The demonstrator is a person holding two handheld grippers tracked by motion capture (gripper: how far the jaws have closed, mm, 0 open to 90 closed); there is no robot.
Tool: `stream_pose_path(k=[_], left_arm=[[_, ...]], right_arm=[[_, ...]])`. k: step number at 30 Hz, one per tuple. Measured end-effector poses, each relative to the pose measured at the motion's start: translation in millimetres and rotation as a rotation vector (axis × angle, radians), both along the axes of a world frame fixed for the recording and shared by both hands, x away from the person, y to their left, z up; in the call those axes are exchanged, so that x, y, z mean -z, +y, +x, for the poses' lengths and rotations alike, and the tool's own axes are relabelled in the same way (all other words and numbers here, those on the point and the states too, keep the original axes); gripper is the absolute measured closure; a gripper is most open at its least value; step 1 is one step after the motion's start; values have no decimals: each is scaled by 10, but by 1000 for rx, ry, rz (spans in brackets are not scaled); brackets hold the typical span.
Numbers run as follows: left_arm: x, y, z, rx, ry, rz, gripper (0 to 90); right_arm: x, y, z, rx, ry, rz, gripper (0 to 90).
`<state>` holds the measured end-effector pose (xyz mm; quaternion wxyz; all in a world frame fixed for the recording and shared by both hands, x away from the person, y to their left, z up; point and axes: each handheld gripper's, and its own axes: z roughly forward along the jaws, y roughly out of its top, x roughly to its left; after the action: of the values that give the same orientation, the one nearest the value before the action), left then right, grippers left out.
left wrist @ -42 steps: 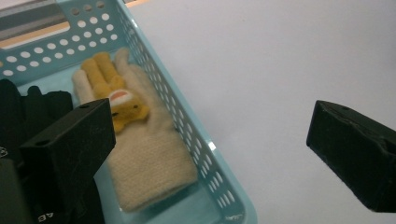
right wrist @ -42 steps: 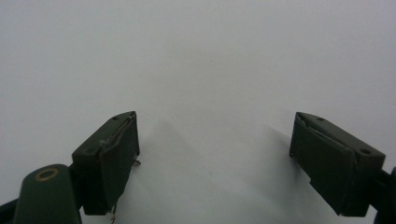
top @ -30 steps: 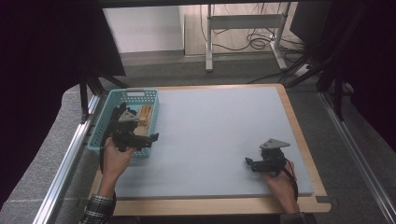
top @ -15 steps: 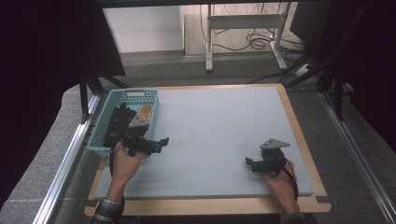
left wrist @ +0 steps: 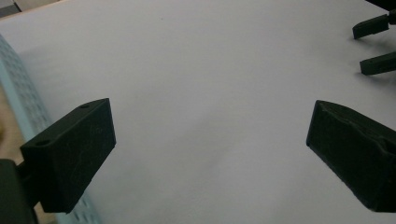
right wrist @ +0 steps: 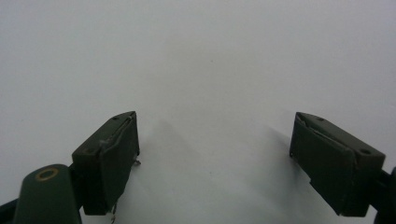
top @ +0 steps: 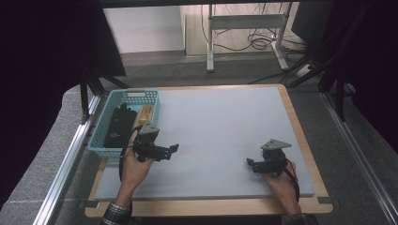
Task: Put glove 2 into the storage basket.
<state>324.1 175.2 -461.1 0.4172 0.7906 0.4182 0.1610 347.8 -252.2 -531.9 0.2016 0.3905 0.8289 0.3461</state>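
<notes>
High view: basket [top: 104, 140] beside left tongs [top: 173, 149]

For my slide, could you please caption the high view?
Two open claws, left and right, over grey mat beside teal basket.

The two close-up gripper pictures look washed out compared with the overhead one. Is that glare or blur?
Left gripper view: the pale table looks evenly bright, and the basket edge is soft. Right gripper view: the table washes almost white, with faint shadows beside the jaws. High view: sharper, with dark surroundings.
</notes>
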Motion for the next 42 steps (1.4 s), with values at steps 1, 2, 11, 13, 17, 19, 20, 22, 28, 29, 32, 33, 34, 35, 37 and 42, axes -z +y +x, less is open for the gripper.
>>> stream_pose_path(k=[1, 2, 11, 13, 17, 19, 20, 22, 28, 29, 32, 33, 34, 35, 37, 42], left_arm=[[8, -15, -6, 4, 1, -2, 18], [18, -33, -15, 7, -1, -1, 18], [74, -178, -70, 41, -8, 2, 18], [89, -210, -82, 50, -8, -3, 18], [128, -266, -101, 63, -4, -6, 17], [157, -300, -110, 70, -4, 1, 17], [166, -312, -114, 72, -5, 2, 17], [193, -344, -125, 81, -2, 4, 15], [282, -435, -153, 104, 4, 13, 11], [294, -443, -155, 108, 7, 14, 9], [350, -474, -159, 116, 12, 19, 6], [368, -482, -160, 119, 16, 21, 4], [387, -489, -161, 120, 17, 21, 3], [405, -496, -162, 123, 18, 20, 2], [437, -507, -165, 126, 20, 20, 0], [516, -533, -173, 129, 23, 39, 0]], right_arm=[[0, 1, -1, 1, 1, 1, 154], [-1, 1, -1, 1, 1, 1, 155], [0, 1, 0, 1, 1, 1, 154], [0, 1, -1, 1, 1, 1, 154], [0, 1, -1, 1, 1, 1, 154], [0, 0, 0, 1, 2, 1, 154], [0, 0, 0, 1, 2, 1, 154], [0, 0, 0, 1, 2, 1, 154], [0, 0, 0, 1, 2, 2, 154], [0, 0, 0, 1, 2, 2, 154], [0, 0, 0, 1, 2, 2, 154], [1, 0, 0, 1, 3, 3, 154], [0, 0, 0, 1, 2, 3, 154], [0, 0, 0, 1, 3, 2, 154], [0, 0, 0, 1, 3, 3, 154], [1, 0, 0, 1, 2, 3, 154]])
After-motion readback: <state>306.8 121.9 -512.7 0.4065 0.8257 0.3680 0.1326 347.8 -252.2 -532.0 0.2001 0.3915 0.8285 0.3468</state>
